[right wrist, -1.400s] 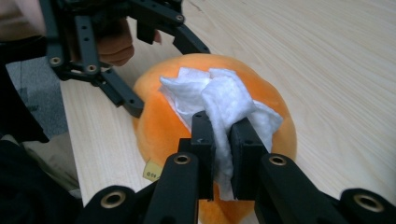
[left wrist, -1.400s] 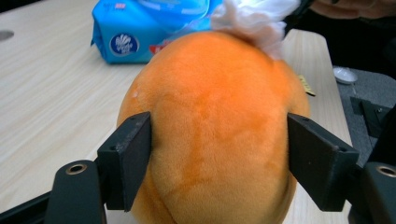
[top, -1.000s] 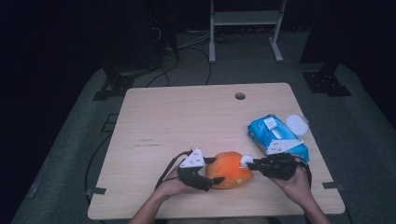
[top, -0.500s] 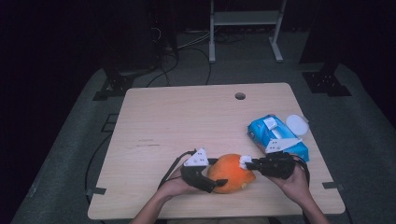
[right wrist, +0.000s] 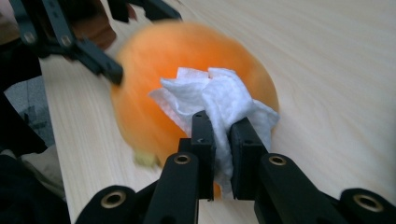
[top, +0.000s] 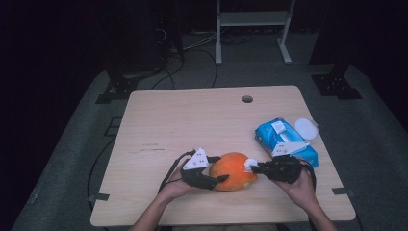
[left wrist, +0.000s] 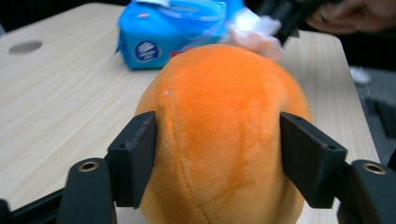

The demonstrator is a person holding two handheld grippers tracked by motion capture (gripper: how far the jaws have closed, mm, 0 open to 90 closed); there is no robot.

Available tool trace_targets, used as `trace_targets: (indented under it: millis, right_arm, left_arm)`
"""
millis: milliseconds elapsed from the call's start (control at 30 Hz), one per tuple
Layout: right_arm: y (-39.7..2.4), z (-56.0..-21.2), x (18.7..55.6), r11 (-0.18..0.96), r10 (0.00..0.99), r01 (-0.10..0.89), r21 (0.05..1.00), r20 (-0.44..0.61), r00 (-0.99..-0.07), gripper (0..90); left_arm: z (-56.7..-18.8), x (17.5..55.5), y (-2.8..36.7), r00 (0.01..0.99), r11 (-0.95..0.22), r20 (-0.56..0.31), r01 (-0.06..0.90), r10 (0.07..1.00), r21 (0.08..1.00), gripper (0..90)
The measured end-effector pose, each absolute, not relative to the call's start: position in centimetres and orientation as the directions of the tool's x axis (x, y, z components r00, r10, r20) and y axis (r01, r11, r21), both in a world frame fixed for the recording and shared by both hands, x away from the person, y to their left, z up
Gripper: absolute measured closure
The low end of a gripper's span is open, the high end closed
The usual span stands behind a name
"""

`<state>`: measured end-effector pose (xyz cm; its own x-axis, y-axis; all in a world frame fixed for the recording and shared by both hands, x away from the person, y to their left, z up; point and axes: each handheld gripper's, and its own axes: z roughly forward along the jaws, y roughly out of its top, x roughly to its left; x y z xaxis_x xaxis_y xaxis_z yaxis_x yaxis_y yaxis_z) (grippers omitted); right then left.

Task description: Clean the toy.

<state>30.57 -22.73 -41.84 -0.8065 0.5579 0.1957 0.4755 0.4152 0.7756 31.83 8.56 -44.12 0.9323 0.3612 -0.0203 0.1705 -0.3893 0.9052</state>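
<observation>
A round orange plush toy [top: 233, 171] lies near the table's front edge. My left gripper [top: 220, 168] is shut on it, one jaw pressing into each side of the plush toy [left wrist: 224, 135]. My right gripper [top: 255, 167] comes in from the right, shut on a crumpled white wipe [right wrist: 219, 95]. That wipe [top: 249, 164] touches the upper right side of the plush toy [right wrist: 187, 60], which looks blurred in the right gripper view. In the left gripper view the wipe [left wrist: 254, 32] sits on the far top of the toy. A person's hands hold both grippers.
A blue pack of wipes [top: 286, 141] lies at the right of the wooden table [top: 192, 120], just behind my right gripper. A round white lid [top: 306, 128] rests beside the pack. A cable hole [top: 247, 99] sits near the far edge.
The wipe in my right gripper has slid slightly left across the plush toy. My left gripper keeps its hold with a small shift away from the person.
</observation>
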Motion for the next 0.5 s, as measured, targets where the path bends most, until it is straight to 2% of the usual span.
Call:
trace_targets:
  millis: [100, 300, 333, 500]
  right_arm:
    - [-22.8, -41.8, 30.4, 0.416, 0.556, 0.476, 0.775, 0.197, -0.808, 81.3]
    - [-19.6, -40.2, 29.0, 0.453, 0.475, 0.358, 0.817, 0.119, -0.872, 81.2]
    - [-19.4, -40.1, 28.9, 0.468, 0.484, 0.344, 0.814, 0.09, -0.871, 81.3]
    - [-21.0, -40.3, 29.7, 0.424, 0.542, 0.398, 0.814, 0.124, -0.831, 81.3]
  left_arm:
    - [-44.1, 31.8, 8.3, 0.934, -0.386, -0.016, 0.163, 0.358, 0.908, 29.0]
    - [-43.8, 30.9, 7.1, 0.942, -0.411, 0.054, 0.093, 0.332, 0.907, 26.4]
    - [-43.7, 31.0, 7.3, 0.94, -0.4, 0.043, 0.103, 0.338, 0.911, 23.5]
    - [-43.8, 31.4, 7.8, 0.922, -0.374, -0.047, 0.202, 0.385, 0.905, 10.2]
